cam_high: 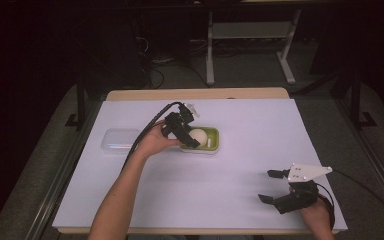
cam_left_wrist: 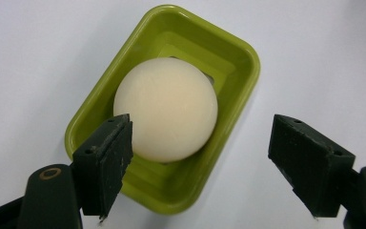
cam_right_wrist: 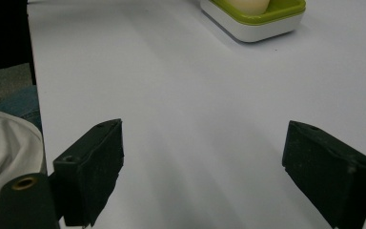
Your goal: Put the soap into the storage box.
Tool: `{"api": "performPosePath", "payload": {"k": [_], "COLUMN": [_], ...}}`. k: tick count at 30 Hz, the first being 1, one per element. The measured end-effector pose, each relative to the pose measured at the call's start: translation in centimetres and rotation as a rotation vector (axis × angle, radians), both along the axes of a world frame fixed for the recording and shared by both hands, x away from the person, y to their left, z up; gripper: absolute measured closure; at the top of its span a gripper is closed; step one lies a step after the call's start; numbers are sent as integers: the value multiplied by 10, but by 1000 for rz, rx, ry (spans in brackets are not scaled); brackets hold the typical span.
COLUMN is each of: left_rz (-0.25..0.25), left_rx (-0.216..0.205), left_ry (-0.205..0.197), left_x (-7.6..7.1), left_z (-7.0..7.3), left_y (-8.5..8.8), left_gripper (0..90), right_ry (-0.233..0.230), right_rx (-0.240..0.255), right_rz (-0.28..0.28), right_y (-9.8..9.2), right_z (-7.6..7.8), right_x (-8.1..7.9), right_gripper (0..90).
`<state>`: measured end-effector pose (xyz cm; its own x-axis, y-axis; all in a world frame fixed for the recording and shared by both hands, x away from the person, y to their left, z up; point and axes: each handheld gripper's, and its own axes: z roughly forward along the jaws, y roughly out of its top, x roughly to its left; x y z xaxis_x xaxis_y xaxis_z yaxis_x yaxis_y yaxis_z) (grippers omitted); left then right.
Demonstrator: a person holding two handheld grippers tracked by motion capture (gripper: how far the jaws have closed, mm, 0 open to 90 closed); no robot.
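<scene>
Centrally on the white sheet [cam_high: 190,185] that covers the table sits a green soap dish [cam_high: 215,142], and everything else can be placed from it. Inside the dish lies 1 round, cream-coloured soap [cam_left_wrist: 166,109], resting on the dish's ridged floor and taking up most of it, with green rim showing all around.

Over the dish's left end hovers the left gripper [cam_high: 190,136], held in the person's left hand [cam_high: 155,141]. Its 2 jaws are spread wide and released, grasping nothing. In the left gripper view one jaw stands over the near-left rim of the dish, just beside the soap, though whether it touches the soap cannot be told; the other jaw stands outside the dish's right wall, above bare sheet.

Left of the dish, near it, lies a clear, flat plastic lid [cam_high: 119,140] on the sheet.

Well apart from the dish, toward the near right corner of the table, is the right gripper [cam_high: 272,186], with a grey three-cornered plate on top. Its 2 jaws are also parted wide and empty, above bare sheet. In the right gripper view the dish shows far off, with its white base visible under the green tray.
</scene>
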<state>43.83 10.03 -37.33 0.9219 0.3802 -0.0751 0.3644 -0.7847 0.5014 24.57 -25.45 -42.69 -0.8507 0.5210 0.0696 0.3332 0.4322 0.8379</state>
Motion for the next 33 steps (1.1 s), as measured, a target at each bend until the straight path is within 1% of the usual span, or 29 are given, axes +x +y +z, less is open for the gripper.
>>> {"api": "performPosePath", "payload": {"k": [1, 2, 3, 4, 5, 7, 8, 9, 11, 15, 17, 18, 20, 22, 25, 26, 27, 30, 33], "left_rz": [4, 5, 5, 9, 9, 17, 13, 16, 8, 10, 0, 6, 6, 2, 4, -5, 5, 0, 10], "left_rx": [-3, 5, 5, -1, -9, -48, -49, -42, -35, -35, -34, -43, -45, -36, -43, -36, -43, -38, -36], "left_ry": [-2, 3, 3, -3, -13, -12, -9, -8, -12, -13, -27, -26, -33, -54, -50, -53, -48, -62, -60], "left_x": [-1, -3, -3, -4, -6, -9, -11, -13, -17, -23, -26, -28, -32, -36, -41, -43, -45, -50, -54], "left_z": [1, 2, 2, 2, 3, 3, 3, 2, 1, -1, 2, 3, 6, 8, 8, 8, 7, 7, 6], "left_y": [2, 7, 7, 9, 11, 14, 15, 16, 16, 19, 22, 22, 24, 27, 30, 32, 32, 37, 42], "left_gripper": [227, 227, 227, 227, 227, 229, 229, 229, 229, 229, 229, 229, 230, 234, 234, 234, 234, 234, 233], "right_ry": [1, 7, 7, 9, 8, 8, 11, 16, 17, 16, 15, 12, 15, 15, 16, 17, 18, 17, 20], "right_rx": [3, 6, 6, 5, 5, 4, 3, 4, 0, -4, -3, -2, -3, -6, -8, -7, -7, -10, -14], "right_rz": [-3, -8, -8, -11, -12, -12, -11, -12, -12, -12, -8, -10, -13, -13, -14, -15, -15, -15, -12], "right_y": [-1, -1, -1, -1, -1, -1, 0, 0, 1, 2, 3, 3, 4, 4, 4, 4, 4, 4, 6], "right_z": [0, 0, 0, 0, 0, 0, 0, 0, -1, 0, 0, 0, 0, 0, 0, 0, -1, -1, -1], "right_x": [0, 0, 0, 0, 0, 0, 1, 1, 1, 1, 1, 1, 2, 2, 2, 2, 2, 2, 3], "right_gripper": [131, 131, 131, 131, 131, 131, 131, 131, 131, 131, 131, 131, 131, 131, 131, 131, 131, 131, 131]}}
